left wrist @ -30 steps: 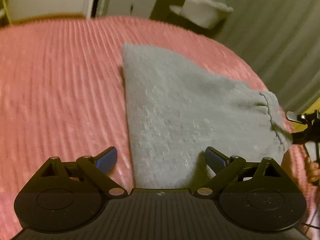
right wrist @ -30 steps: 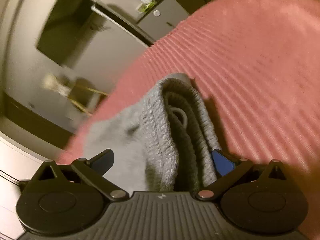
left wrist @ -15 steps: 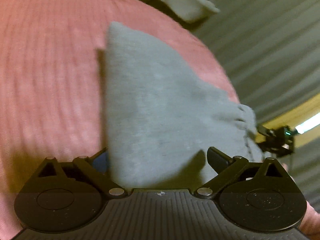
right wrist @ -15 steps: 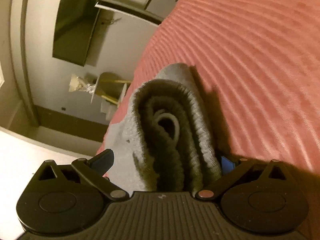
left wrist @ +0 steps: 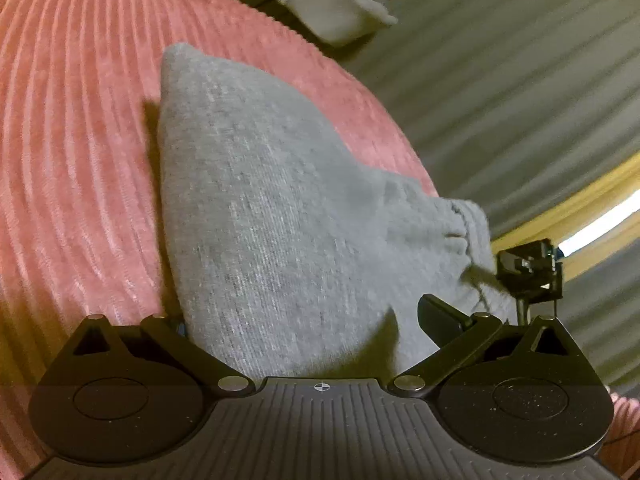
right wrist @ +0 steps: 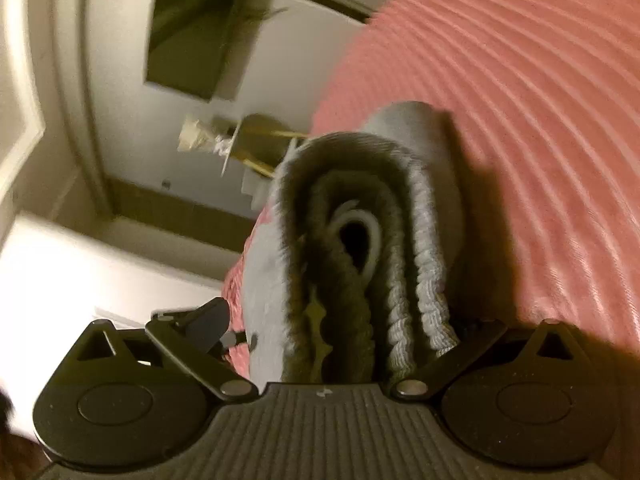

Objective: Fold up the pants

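Grey knit fills the space between my left gripper (left wrist: 304, 320)'s fingers: the jaws stand wide apart, straddling the near edge of the pants (left wrist: 280, 208), one finger hidden under the cloth's left edge, the other finger (left wrist: 440, 322) lying over its right side. I cannot tell whether either one presses the fabric. On my other side, the right gripper (right wrist: 340, 320) is also spread, with the bundled waistband (right wrist: 424, 280) standing between its jaws; the ribbed elastic lies against the right finger, while the left finger (right wrist: 208, 320) is clear of the cloth. A pale drawstring (right wrist: 368, 236) loops inside the rolled layers.

The pants lie already doubled on the pink ribbed bedspread (left wrist: 72, 160), tapering to a far corner. I judge them to be soft, thick and light, limp enough to sag wherever they are not supported, with enough friction against the corduroy-like cover to drag instead of sliding. The waistband is the bulkiest and firmest part, so that is where I would clamp on the right, through all layers, drawstring tucked in. On the left I would take the near folded edge.

Beyond the bed: grey curtains (left wrist: 500, 100) and a white cushioned seat (left wrist: 332, 12).
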Action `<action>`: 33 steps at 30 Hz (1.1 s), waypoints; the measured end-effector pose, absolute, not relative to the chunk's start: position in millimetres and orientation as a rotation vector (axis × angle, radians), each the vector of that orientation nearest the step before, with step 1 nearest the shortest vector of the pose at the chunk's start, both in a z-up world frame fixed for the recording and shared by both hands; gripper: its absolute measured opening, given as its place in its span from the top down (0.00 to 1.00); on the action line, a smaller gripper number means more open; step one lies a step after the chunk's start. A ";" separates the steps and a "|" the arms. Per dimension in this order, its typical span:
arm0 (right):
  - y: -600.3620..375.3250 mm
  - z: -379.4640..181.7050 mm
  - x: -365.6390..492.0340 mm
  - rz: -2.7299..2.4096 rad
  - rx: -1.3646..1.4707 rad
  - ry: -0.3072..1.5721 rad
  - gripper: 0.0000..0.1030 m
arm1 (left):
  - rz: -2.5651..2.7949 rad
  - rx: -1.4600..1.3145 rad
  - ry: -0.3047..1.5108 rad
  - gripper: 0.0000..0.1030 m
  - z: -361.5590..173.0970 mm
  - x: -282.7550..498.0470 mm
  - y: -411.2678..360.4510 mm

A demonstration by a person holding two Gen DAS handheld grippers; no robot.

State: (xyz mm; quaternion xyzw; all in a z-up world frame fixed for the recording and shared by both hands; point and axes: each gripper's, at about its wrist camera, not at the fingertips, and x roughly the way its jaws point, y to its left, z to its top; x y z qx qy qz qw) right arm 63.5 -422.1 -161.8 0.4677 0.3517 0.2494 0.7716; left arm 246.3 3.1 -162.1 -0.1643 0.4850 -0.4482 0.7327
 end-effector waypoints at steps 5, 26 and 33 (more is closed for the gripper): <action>-412.3 -168.8 74.1 0.433 0.979 0.801 0.00 | -0.970 -0.211 1.032 0.00 -165.0 239.2 -17.6; -390.7 -153.7 95.2 0.367 0.896 0.900 0.02 | -0.993 -0.260 0.970 0.00 -163.7 234.9 -19.2; -394.2 -151.8 99.3 0.330 0.955 0.860 0.02 | -0.951 -0.280 0.982 0.16 -163.8 235.9 -9.1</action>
